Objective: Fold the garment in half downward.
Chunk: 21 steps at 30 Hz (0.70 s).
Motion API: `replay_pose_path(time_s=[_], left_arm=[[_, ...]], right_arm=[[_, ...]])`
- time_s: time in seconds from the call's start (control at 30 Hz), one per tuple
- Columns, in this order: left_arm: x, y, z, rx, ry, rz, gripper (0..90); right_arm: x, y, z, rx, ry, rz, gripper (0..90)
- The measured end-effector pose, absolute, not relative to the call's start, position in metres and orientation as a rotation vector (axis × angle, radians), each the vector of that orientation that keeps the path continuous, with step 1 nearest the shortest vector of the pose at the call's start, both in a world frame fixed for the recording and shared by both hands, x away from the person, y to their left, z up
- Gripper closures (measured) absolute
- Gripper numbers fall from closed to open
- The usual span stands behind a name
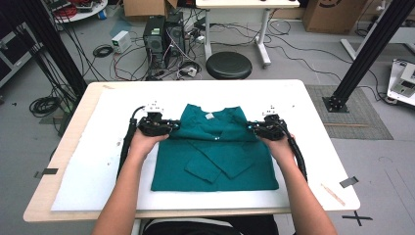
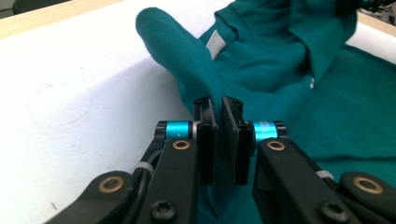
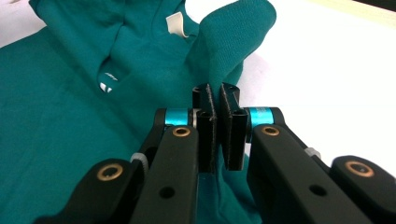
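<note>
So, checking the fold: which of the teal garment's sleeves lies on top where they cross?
The sleeve running down from the right gripper's side; it overlaps the other sleeve.

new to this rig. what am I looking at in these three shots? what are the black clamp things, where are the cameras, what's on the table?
No robot arm here: a person holds a two-jaw gripper in each hand. The high view looks down from above the person's side of the table, with the left gripper at left and the right gripper at right. The other two pictures come from a camera riding on each gripper, looking along its black jaws. On a white sheet lies a teal shirt, sleeves folded across its front. Each gripper is shut on a pinch of shirt fabric near a shoulder: left, right. The white tag marks the collar.
</note>
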<state>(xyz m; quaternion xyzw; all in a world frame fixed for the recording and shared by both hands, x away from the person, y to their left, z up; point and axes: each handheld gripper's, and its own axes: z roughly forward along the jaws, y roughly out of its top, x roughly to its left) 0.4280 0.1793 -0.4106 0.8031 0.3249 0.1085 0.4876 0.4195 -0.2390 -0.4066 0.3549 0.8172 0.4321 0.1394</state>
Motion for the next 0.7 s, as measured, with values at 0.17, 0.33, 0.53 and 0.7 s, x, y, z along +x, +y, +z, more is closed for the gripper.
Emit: replay_pose_path(time_s=[0.17,0.33,0.53,0.7], left_arm=[[0.416,0.181,-0.412,1.95,0.774,0.271,84.2],[0.406,0.182,-0.421,1.967,0.784,0.26,84.2],[0.395,0.183,-0.427,1.98,0.775,0.254,84.2],[0.386,0.183,-0.429,1.985,0.753,0.25,84.2]], right_arm=[[0.411,-0.238,-0.408,1.001,2.36,1.253,86.9],[0.401,-0.238,-0.414,1.007,2.367,1.242,86.9],[0.388,-0.24,-0.419,1.0,2.377,1.251,86.9],[0.38,-0.241,-0.423,0.997,2.385,1.245,86.9]])
